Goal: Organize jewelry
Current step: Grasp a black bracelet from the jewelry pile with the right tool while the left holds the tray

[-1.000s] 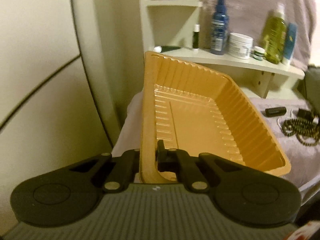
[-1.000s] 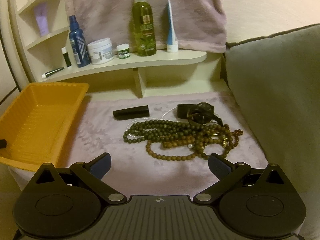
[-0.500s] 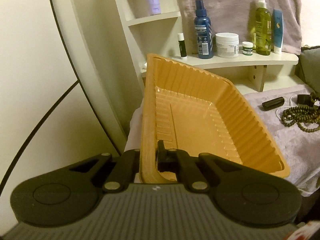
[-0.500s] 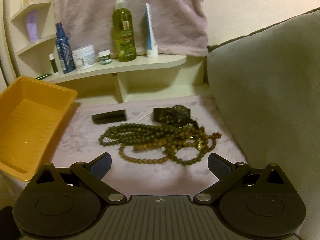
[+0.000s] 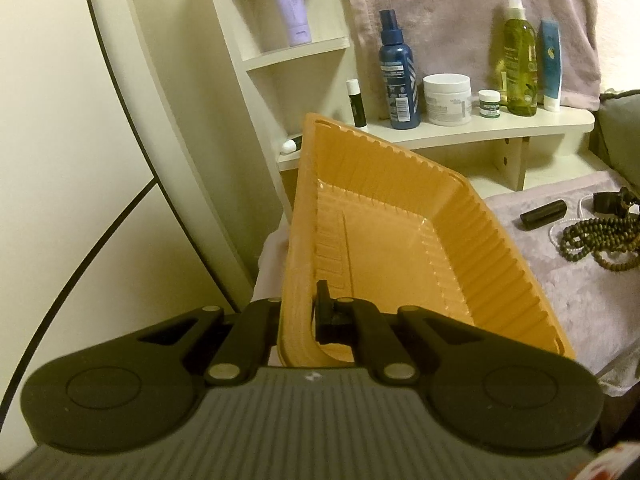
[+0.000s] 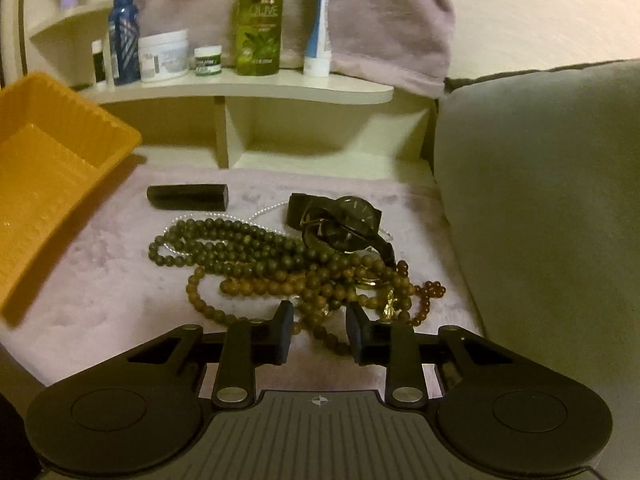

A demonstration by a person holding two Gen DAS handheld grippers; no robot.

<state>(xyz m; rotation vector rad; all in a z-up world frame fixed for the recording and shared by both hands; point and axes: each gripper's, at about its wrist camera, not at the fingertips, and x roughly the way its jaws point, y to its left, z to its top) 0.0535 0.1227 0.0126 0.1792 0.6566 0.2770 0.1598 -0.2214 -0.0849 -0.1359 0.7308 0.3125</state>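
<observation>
An orange ribbed plastic tray (image 5: 460, 216) is tilted up at the left edge of a lilac cloth, and my left gripper (image 5: 298, 304) is shut on its near wall. The right wrist view shows the same tray (image 6: 60, 168) at the far left. On the cloth lies a tangle of dark green beads (image 6: 224, 240) and brown beads (image 6: 280, 286). A black watch (image 6: 344, 224) rests on its far side, next to a thin pearl strand (image 6: 268, 210). My right gripper (image 6: 320, 320) hangs low over the near end of the brown beads. Its jaws are closing, a bead strand lies between them, and gaps still show beside the pads.
A black tube (image 6: 188, 196) lies on the lilac cloth (image 6: 100, 288) between the tray and the beads. A cream shelf (image 6: 248, 88) behind carries several bottles and jars under a hanging towel. A grey cushion (image 6: 540, 200) walls off the right side.
My right gripper has dropped forward onto the bead pile and its jaws have narrowed from wide open. The left gripper has rolled a little and kept its hold on the tray.
</observation>
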